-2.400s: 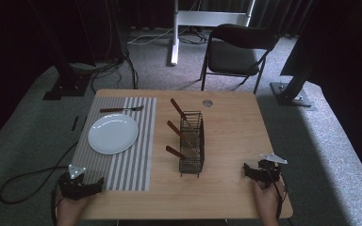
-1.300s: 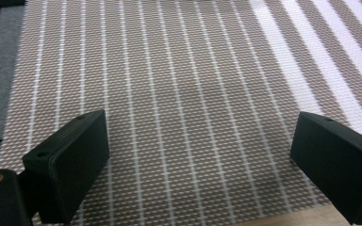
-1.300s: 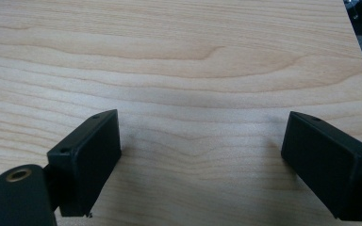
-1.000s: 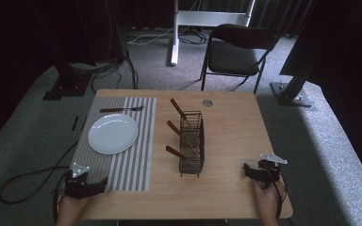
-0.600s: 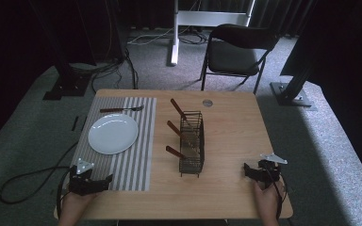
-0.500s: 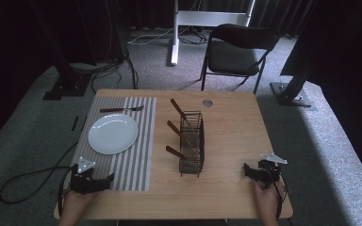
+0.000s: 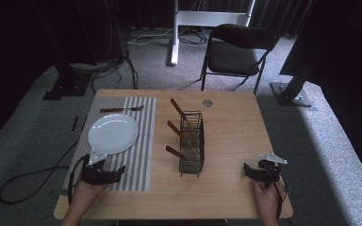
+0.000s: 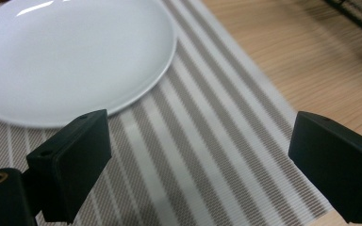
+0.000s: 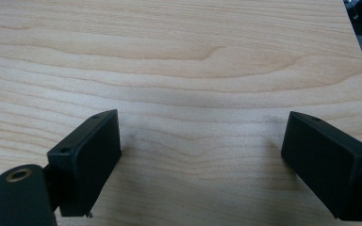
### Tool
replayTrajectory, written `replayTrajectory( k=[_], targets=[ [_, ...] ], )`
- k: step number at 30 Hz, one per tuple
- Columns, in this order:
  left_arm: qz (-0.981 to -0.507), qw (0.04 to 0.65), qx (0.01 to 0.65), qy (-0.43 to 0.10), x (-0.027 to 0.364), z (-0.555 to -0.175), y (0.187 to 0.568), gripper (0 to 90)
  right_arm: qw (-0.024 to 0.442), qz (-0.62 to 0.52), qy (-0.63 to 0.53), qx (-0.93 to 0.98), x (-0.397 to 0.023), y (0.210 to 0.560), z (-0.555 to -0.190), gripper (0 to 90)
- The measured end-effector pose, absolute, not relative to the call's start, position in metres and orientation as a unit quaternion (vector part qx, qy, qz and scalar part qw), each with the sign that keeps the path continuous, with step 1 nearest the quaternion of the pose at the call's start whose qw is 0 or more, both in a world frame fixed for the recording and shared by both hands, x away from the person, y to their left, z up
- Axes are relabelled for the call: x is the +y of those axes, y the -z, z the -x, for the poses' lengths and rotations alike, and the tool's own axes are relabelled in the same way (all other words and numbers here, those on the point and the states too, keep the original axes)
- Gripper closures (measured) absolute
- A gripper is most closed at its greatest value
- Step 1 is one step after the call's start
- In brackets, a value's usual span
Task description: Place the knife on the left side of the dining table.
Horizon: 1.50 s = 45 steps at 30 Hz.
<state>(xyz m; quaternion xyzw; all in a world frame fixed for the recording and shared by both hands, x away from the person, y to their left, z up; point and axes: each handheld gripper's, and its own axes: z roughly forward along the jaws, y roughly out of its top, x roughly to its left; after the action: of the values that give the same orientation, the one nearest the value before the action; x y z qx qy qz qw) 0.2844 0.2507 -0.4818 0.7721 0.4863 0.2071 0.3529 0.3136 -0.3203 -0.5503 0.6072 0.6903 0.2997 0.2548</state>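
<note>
I see the wire rack (image 7: pixel 192 142) mid-table with 3 brown handles; left gripper (image 7: pixel 115 173) spread wide over the striped mat (image 7: pixel 136 141), left of rack, near the white plate (image 7: pixel 113 133); right gripper (image 7: pixel 250 170) spread, empty, right of rack.

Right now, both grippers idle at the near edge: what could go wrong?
1. Left gripper, jaws open, sits low over the striped placemat beside the white plate; pushing forward could nudge the plate.
2. Brown handles lean out of the wire caddy toward the placemat; a sideways sweep may snag them, tipping the light caddy.
</note>
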Motion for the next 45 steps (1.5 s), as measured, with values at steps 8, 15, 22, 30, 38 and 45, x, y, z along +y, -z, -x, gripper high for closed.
replayTrajectory(
  k=[8, 15, 22, 30, 38, 45],
  targets=[
    [-0.777, 0.371, 0.468, -0.198, 0.236, -0.295, 0.470, 6.6, 0.255, -0.607, -0.299, 0.691, -0.320, 0.550, -0.314, 11.7],
    [-0.783, 0.387, 0.447, -0.195, 0.223, -0.305, 0.454, 6.6, 0.255, -0.607, -0.300, 0.691, -0.320, 0.550, -0.314, 11.6],
    [-0.786, 0.400, 0.429, -0.196, 0.209, -0.315, 0.437, 6.5, 0.255, -0.606, -0.300, 0.691, -0.320, 0.550, -0.314, 11.6],
    [-0.787, 0.414, 0.417, -0.190, 0.195, -0.322, 0.429, 6.6, 0.255, -0.607, -0.300, 0.691, -0.320, 0.550, -0.314, 11.6],
    [-0.788, 0.428, 0.404, -0.182, 0.182, -0.331, 0.419, 6.6, 0.255, -0.607, -0.300, 0.691, -0.320, 0.550, -0.314, 11.7],
    [-0.794, 0.427, 0.388, -0.190, 0.169, -0.336, 0.410, 6.6, 0.255, -0.607, -0.300, 0.691, -0.320, 0.550, -0.314, 11.7]
  ],
)
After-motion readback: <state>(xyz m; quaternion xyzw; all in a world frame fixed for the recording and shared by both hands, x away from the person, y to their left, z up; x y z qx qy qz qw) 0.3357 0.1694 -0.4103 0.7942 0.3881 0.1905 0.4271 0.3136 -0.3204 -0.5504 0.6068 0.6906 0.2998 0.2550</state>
